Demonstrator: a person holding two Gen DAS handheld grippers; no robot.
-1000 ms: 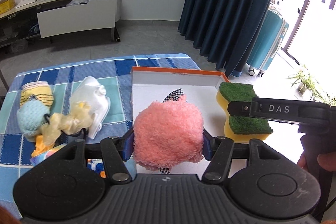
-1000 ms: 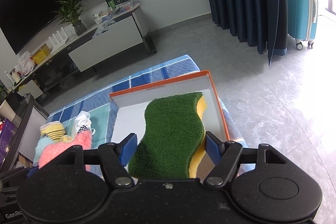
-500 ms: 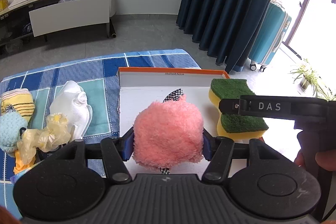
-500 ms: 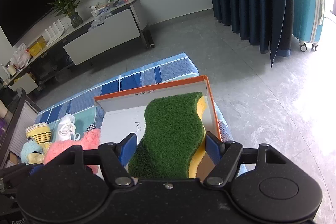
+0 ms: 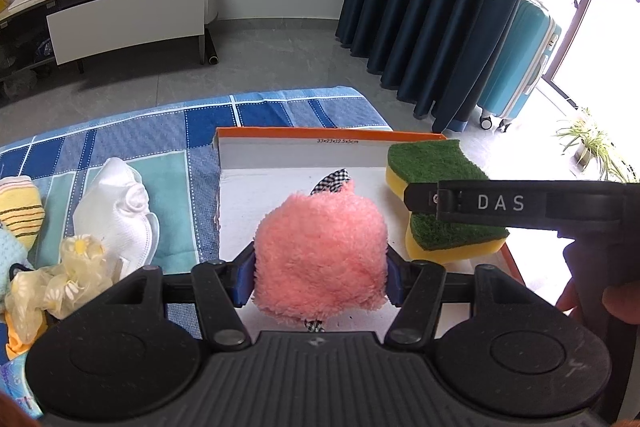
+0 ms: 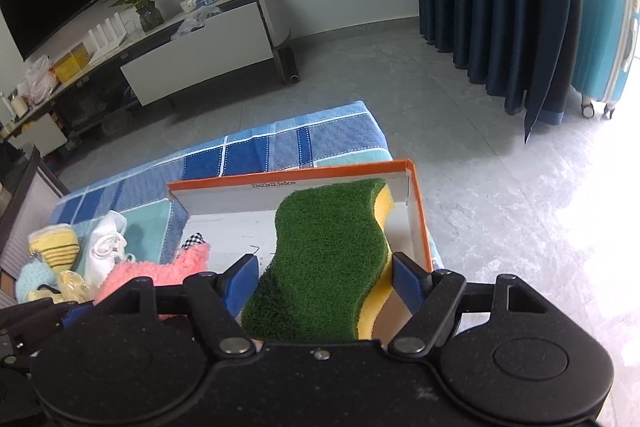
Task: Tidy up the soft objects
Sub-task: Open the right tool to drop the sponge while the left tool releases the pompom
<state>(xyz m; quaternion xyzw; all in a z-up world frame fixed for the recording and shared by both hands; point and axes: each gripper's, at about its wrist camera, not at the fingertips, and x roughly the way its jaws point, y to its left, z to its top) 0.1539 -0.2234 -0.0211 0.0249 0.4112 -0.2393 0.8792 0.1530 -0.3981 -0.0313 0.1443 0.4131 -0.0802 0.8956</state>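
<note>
step: placing into box (image 5: 328,147) | left gripper (image 5: 320,277) clamps pink puff (image 5: 320,255) over box centre | right gripper (image 6: 326,279) jaws just opening, slack around sponge (image 6: 328,255) at box 3 o'clock | next: lower puff, release

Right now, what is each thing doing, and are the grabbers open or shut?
left gripper, shut on the pink fluffy toy.
pink fluffy toy, squeezed between the pads, over the box.
right gripper, open; its jaws have just been opening, sponge between them.
sponge, green side up, at the box's right side.
box, open, no lid.
white mask, lying on the checked cloth, outside the box.
</note>
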